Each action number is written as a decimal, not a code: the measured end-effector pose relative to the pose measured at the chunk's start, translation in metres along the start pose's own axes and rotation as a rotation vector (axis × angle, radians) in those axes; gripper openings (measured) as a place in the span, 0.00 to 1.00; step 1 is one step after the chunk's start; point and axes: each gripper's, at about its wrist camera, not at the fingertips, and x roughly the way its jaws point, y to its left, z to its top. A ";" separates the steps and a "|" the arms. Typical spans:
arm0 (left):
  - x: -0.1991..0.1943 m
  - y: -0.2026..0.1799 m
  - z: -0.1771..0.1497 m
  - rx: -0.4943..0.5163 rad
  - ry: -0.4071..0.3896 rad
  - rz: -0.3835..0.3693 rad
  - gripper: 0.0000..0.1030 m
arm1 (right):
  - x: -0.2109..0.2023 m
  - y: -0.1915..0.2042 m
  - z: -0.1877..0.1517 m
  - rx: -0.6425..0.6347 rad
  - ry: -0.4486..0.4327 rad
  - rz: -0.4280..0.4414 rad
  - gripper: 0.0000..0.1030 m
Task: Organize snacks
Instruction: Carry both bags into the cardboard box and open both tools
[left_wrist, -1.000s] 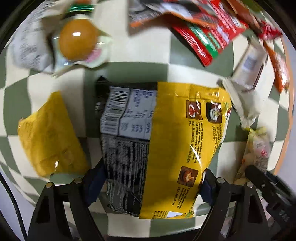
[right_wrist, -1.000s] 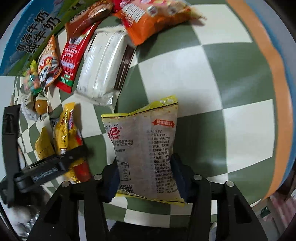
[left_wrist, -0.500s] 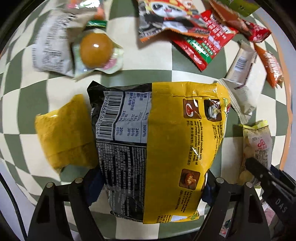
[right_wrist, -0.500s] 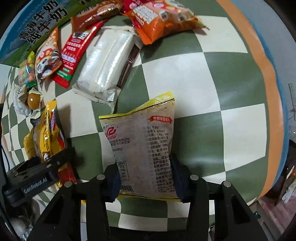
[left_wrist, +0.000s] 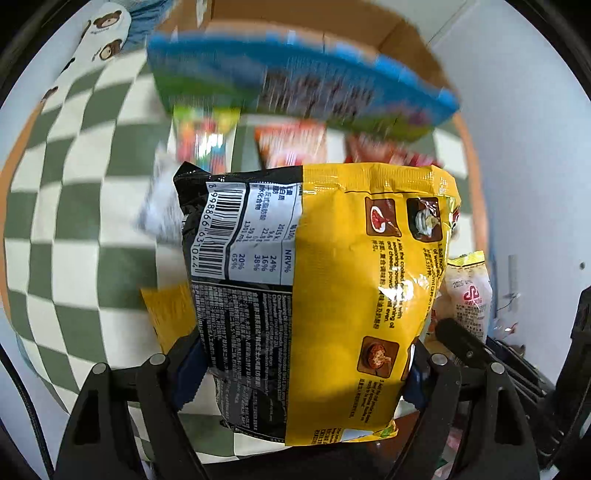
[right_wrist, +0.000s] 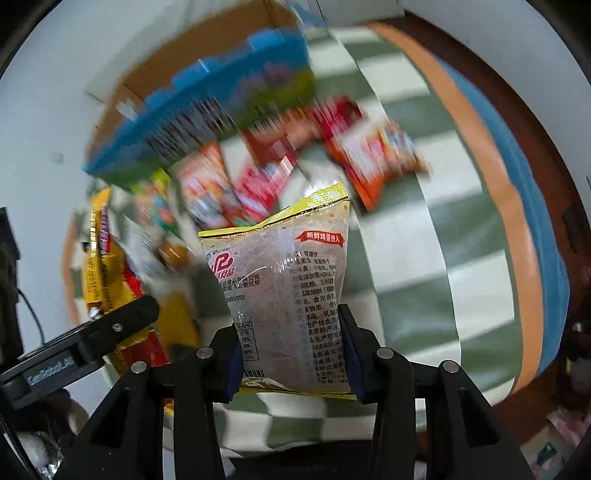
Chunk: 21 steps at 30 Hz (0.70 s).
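Observation:
My left gripper (left_wrist: 299, 373) is shut on a large yellow and black noodle packet (left_wrist: 332, 288) and holds it lifted off the checkered table (left_wrist: 66, 206). My right gripper (right_wrist: 291, 354) is shut on a small pale snack bag with a yellow top edge (right_wrist: 288, 288), also lifted. The small bag shows in the left wrist view (left_wrist: 469, 291), at the right beside the noodle packet. The noodle packet shows edge-on in the right wrist view (right_wrist: 99, 266), held by the left gripper (right_wrist: 122, 321).
A blue and green carton box (left_wrist: 295, 88) stands at the back of the table, also in the right wrist view (right_wrist: 207, 103). Red and orange snack packets (right_wrist: 369, 155) lie in front of it. A small yellow packet (left_wrist: 166, 310) lies below the noodle packet.
Both grippers have lifted their packets off the table and tilted up, so the carton box at the back has come into view. The background is blurred by motion.

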 end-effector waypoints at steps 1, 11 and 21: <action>-0.021 -0.028 0.004 -0.008 -0.003 -0.014 0.81 | -0.015 0.000 0.004 -0.006 -0.021 0.019 0.45; -0.049 -0.064 0.158 -0.082 -0.114 -0.022 0.81 | -0.059 0.076 0.154 -0.123 -0.181 0.121 0.45; 0.001 -0.041 0.283 -0.149 -0.022 0.059 0.81 | 0.020 0.122 0.287 -0.165 -0.109 0.071 0.45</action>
